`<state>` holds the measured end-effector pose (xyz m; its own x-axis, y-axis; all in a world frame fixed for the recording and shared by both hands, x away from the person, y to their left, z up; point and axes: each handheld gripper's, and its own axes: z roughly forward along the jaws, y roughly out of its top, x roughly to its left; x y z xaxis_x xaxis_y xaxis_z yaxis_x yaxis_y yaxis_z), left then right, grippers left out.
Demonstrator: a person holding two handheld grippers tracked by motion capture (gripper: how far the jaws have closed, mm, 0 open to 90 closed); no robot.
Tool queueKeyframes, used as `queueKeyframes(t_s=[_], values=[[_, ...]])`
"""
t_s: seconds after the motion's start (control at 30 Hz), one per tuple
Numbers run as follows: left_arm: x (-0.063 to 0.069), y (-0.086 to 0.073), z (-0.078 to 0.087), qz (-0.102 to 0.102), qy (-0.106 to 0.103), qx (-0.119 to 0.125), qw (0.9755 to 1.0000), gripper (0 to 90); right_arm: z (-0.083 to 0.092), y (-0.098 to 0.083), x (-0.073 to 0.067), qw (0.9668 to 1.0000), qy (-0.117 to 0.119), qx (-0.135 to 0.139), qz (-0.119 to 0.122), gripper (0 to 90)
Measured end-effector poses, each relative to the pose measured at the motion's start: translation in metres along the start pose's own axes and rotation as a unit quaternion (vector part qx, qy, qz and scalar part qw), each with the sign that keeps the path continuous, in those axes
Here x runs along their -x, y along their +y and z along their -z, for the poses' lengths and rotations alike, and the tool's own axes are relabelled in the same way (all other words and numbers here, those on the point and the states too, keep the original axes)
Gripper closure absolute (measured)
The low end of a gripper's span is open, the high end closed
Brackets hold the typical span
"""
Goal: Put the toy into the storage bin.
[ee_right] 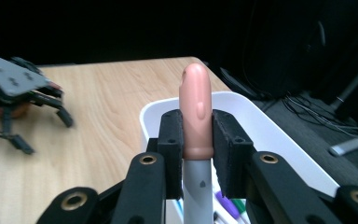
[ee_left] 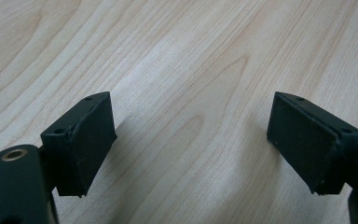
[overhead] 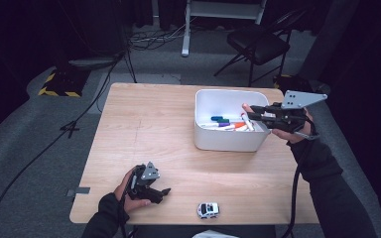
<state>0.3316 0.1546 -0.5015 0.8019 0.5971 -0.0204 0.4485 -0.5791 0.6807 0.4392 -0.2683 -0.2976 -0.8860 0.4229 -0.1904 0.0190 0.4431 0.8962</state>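
Floor: I see grey carpet [overhead: 25, 144] on all sides of the counter.
Counter: light wood-grain top [overhead: 154, 129] with rounded corners, standing mid-room.
Chair: I note one black folding chair [overhead: 260, 42] beyond the counter's far right corner.
Frame: white metal legs [overhead: 186, 29] of a stand at the far side, with cables bundled on the floor just beside them.
Hazard marking: a yellow-and-black striped base [overhead: 59, 84] at far left.
Cables: I see black leads [overhead: 39, 153] trailing across the carpet on the left.
Light: the counter is lit; the surroundings are dark.
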Motion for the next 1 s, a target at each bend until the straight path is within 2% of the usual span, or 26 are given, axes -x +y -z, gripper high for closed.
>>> queueKeyframes(t_s=[0.17, 0.23, 0.27, 0.37, 0.5, 0.8, 1.0], values=[[0.000, 0.000, 0.000, 0.000, 0.000, 0.000, 1.0000, 15.4, -0.015, -0.006, 0.013, 0.9998, -0.004, -0.018, -0.012, 74.7], [0.000, 0.000, 0.000, 0.000, 0.000, 0.000, 1.0000, 15.5, -0.022, -0.009, 0.017, 0.9993, -0.012, -0.033, -0.008, 74.7], [0.000, 0.000, 0.000, 0.000, 0.000, 0.000, 1.0000, 15.4, -0.025, -0.011, 0.021, 0.9992, -0.008, -0.033, -0.019, 74.7], [0.000, 0.000, 0.000, 0.000, 0.000, 0.000, 1.0000, 15.4, -0.034, -0.014, 0.023, 0.9987, -0.010, -0.047, -0.017, 74.7], [0.000, 0.000, 0.000, 0.000, 0.000, 0.000, 1.0000, 15.4, -0.045, -0.019, 0.024, 0.9977, -0.009, -0.066, -0.014, 74.6], [0.000, 0.000, 0.000, 0.000, 0.000, 0.000, 1.0000, 15.5, -0.073, -0.036, 0.022, 0.9926, 0.005, -0.121, -0.004, 74.6], [0.000, 0.000, 0.000, 0.000, 0.000, 0.000, 1.0000, 15.5, -0.076, -0.037, 0.020, 0.9898, 0.009, -0.142, 0.002, 74.6]])
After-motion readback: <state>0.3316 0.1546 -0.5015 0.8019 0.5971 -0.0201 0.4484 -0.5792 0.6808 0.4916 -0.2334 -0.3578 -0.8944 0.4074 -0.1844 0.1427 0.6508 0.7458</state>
